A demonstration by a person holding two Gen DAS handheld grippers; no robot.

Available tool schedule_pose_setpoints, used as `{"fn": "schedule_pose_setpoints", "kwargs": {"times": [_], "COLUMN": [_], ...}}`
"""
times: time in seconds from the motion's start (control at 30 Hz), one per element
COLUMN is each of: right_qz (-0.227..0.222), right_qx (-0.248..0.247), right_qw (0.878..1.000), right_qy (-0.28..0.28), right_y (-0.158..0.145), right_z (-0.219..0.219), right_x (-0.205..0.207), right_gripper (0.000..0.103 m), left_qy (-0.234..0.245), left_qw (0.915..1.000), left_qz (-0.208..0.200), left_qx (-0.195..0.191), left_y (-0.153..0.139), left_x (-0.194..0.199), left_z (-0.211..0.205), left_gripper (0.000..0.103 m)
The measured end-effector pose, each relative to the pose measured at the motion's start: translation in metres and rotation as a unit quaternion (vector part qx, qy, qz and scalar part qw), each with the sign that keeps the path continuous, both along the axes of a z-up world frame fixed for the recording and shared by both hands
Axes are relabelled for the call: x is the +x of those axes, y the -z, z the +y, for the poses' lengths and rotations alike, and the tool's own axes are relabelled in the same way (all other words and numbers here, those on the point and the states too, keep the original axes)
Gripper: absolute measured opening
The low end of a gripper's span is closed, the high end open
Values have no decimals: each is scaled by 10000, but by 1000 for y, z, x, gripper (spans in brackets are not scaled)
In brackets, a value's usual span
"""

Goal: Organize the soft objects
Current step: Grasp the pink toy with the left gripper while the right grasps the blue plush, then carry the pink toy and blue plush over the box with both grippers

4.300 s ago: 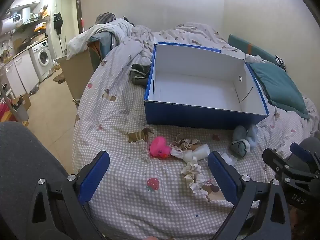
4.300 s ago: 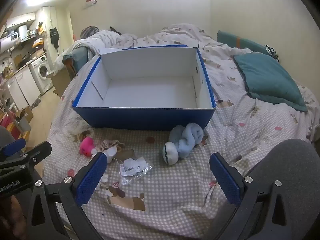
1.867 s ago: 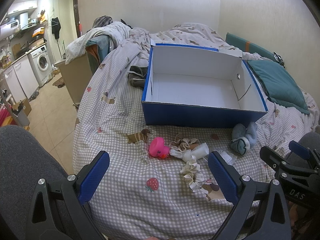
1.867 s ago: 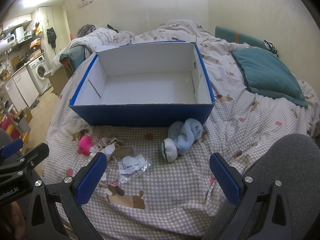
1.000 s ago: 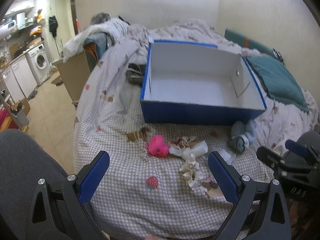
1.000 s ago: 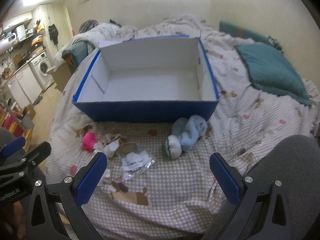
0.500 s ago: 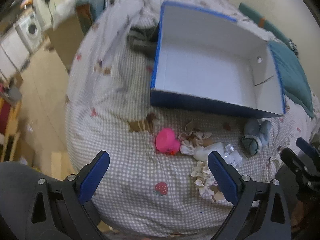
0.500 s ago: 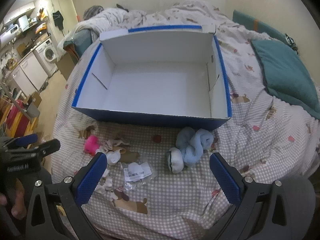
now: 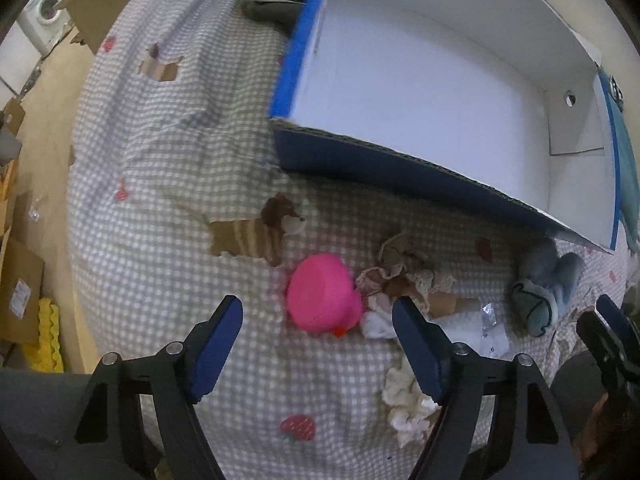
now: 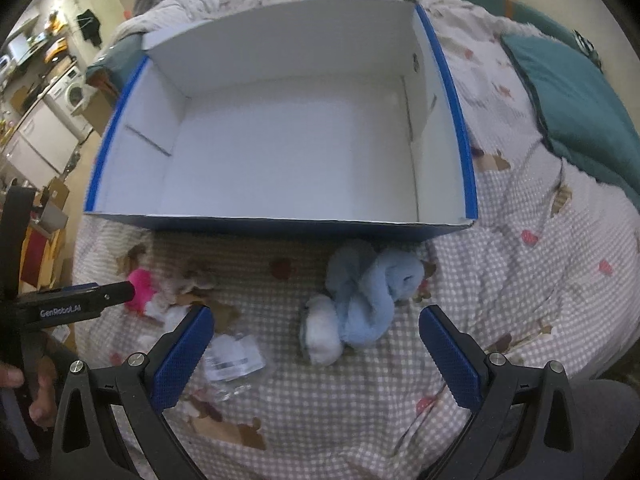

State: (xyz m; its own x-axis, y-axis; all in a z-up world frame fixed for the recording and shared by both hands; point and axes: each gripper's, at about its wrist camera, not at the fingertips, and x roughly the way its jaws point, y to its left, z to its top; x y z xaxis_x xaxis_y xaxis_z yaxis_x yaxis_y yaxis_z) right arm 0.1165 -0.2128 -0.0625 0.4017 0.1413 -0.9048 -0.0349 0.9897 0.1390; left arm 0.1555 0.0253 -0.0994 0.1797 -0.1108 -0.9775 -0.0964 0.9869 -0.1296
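Observation:
A pink soft toy (image 9: 320, 294) lies on the checked bedspread in front of the blue box (image 9: 400, 168). My left gripper (image 9: 316, 318) points down just short of it. Its jaws are closing and stand on either side of the toy without pressing on it. Right of the toy lie a beige frilly cloth (image 9: 404, 276) and a white frilly cloth (image 9: 408, 404). A light blue plush (image 10: 368, 292) lies below the box's near wall (image 10: 280, 222). My right gripper (image 10: 316, 320) hangs open just in front of it. The box's white inside holds nothing.
A clear plastic packet (image 10: 232, 356) lies left of the blue plush. A teal pillow (image 10: 580, 100) sits on the bed at the right. The bed's edge drops to the floor (image 9: 40, 160) at the left, where cardboard boxes stand. A dark garment (image 9: 272, 0) lies beside the box.
Both grippers have tipped downward and come closer to the bed. The left jaws have narrowed around the pink toy. The blue plush now sits larger between the right fingers.

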Motion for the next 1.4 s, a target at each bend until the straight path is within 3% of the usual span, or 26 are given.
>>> {"fn": "schedule_pose_setpoints", "kwargs": {"times": [0.1,0.17,0.27,0.4,0.63,0.67,0.7,0.77,0.83,1.03,1.4], "right_qz": [97,175,388,424,673,703,713,812,833,564,165], "right_qx": [32,41,203,249,-216,-208,-178,-154,-3,338,268], "right_qw": [9999,9996,9988,9988,9974,9972,9972,9966,9965,9978,9990], "right_qy": [111,207,197,66,112,126,116,79,118,-37,-303], "right_y": [8,15,30,39,62,64,66,70,72,58,41], "right_z": [-8,-13,-10,2,9,10,10,12,11,9,10], "right_x": [7,11,16,19,32,34,36,40,41,38,8], "right_gripper": [103,103,103,103,103,90,69,51,43,36,35], "left_qy": [15,-19,-68,-137,-95,-101,-99,-80,-113,-334,-317], "left_qw": [10000,10000,9998,9996,9998,9998,9999,9999,9999,9994,9989], "left_qz": [-37,-25,147,204,149,135,113,71,50,-101,-191], "left_qx": [75,37,-74,-153,-105,-102,-73,31,8,46,290], "left_y": [5,10,27,40,59,57,52,51,52,51,43], "left_x": [3,3,6,6,13,18,21,20,17,6,5], "left_z": [-3,-1,-2,0,-7,-12,-12,-9,-5,11,14], "left_gripper": [71,55,45,41,37,36,36,36,36,36,36]}}
